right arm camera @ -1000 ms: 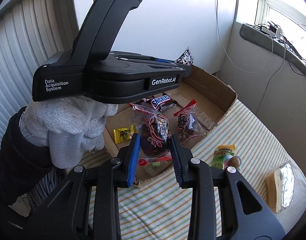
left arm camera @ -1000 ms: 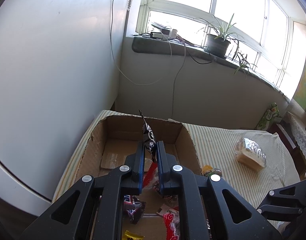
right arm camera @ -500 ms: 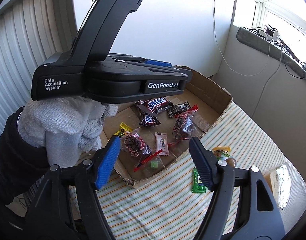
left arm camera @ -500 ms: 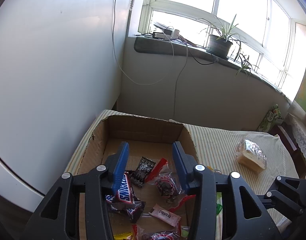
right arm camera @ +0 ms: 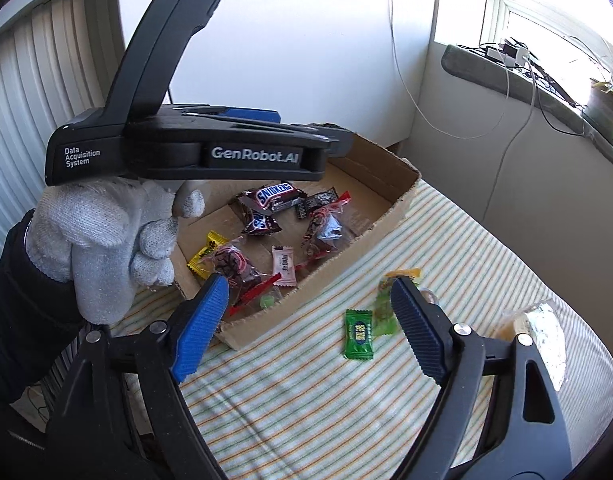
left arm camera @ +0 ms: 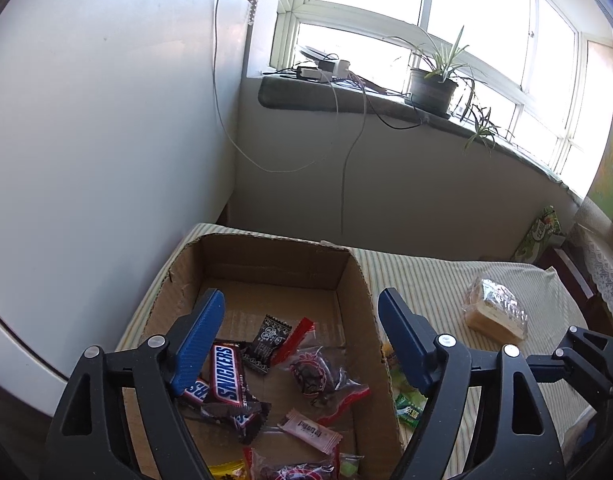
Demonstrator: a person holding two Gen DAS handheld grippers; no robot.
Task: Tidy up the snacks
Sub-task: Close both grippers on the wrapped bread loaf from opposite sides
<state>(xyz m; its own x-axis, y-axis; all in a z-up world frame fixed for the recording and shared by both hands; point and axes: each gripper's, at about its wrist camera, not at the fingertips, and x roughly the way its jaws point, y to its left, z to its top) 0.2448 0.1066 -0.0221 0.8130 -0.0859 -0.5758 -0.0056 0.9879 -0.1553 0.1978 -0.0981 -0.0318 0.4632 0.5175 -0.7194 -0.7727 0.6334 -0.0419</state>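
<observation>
A shallow cardboard box [left arm camera: 266, 260] on the striped cloth holds several snacks: a Snickers bar [left arm camera: 226, 374], a small black packet [left arm camera: 268, 342], a clear red-trimmed packet [left arm camera: 318, 372] and a pink one [left arm camera: 310, 430]. My left gripper [left arm camera: 300, 300] hovers over the box, its jaws opening with nothing pressed between them. My right gripper [right arm camera: 309, 284] hangs above the box's near wall [right arm camera: 386, 216], jaws also opening and empty. Outside the box lie a green candy [right arm camera: 359, 334] and a green-yellow packet [right arm camera: 386, 308], just by the right finger.
A foil-wrapped slab of cake [left arm camera: 494, 314] sits further out on the cloth [right arm camera: 306, 400]. A gloved hand [right arm camera: 102, 236] carries the left tool over the box's left end. A white wall stands behind the box, and a windowsill with a potted plant [left arm camera: 432, 88] is beyond.
Both grippers went from shut to wide open. The left let go of the black packet and the right let go of a clear red-trimmed packet; both now lie in the box. The right drew back towards the cloth.
</observation>
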